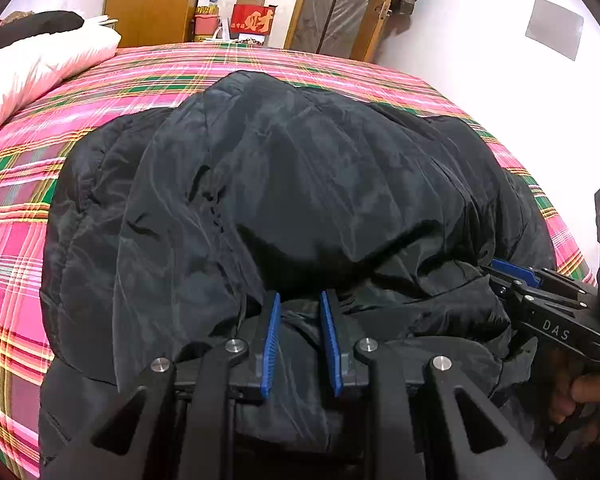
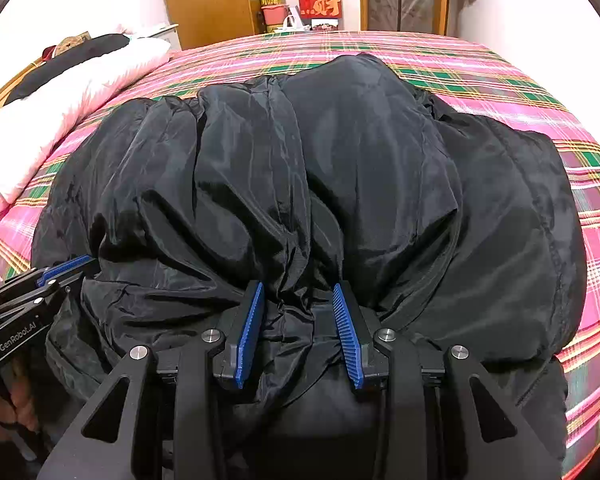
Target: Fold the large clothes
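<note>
Black padded jacket (image 1: 300, 184), gathered in a heap on a bed with a pink, green and yellow plaid bedspread (image 1: 16, 216), both grippers clamped on its near edge.

Left gripper (image 1: 300, 300): blue ribbed pads closed on a bunched fold of the jacket's near hem, fabric filling the gap between them. Right gripper (image 2: 298, 292): jaws set wider, likewise pinching a thick gather of the same hem; creases radiate outward from this grip. Each gripper appears at the edge of the other's view, side by side along the hem, with a hand (image 1: 588, 396) on the handle. Jacket lies mid-bed, upper part folded over. White pillow (image 2: 60, 92) at far left; wooden wardrobe (image 2: 212, 0) and red box (image 2: 320, 4) beyond the bed.
</note>
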